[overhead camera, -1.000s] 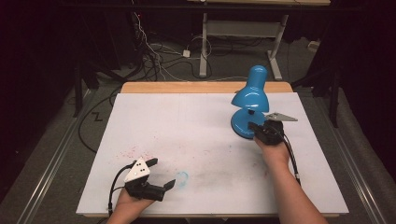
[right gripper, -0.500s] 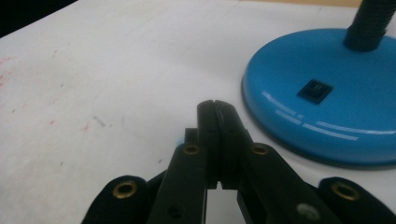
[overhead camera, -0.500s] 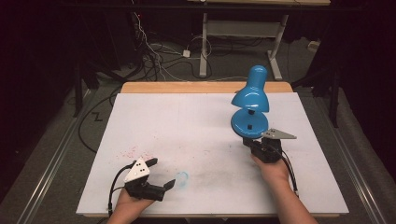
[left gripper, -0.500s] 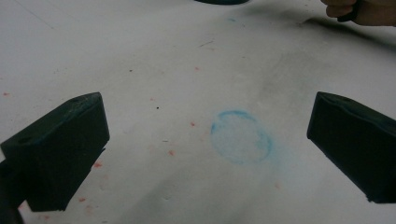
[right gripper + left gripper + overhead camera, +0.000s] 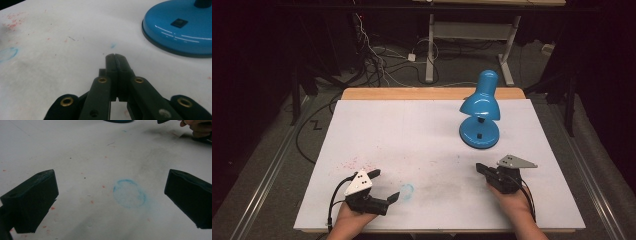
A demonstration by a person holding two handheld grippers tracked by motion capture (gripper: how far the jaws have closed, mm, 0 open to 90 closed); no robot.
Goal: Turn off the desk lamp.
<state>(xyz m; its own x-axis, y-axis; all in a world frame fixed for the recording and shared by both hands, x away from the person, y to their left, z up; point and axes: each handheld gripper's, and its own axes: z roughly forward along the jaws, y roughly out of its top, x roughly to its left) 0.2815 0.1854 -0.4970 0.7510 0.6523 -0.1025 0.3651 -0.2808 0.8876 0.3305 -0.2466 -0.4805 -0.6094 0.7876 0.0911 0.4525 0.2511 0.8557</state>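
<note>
My right gripper (image 5: 482, 169) has pulled back from the blue desk lamp's base (image 5: 479, 134) toward me, jaws pressed together on nothing, so whatever I did at the switch (image 5: 179, 23) is probably finished. My left gripper (image 5: 384, 186) rests spread wide over a faint blue ring stain (image 5: 129, 193). Farther off, the lamp stands upright near the table's (image 5: 362, 125) far edge.

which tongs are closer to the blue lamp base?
Right. The right tongs sit just in front of the lamp base, jaws shut. The left tongs are across the table, near its front-left edge, open.
</note>
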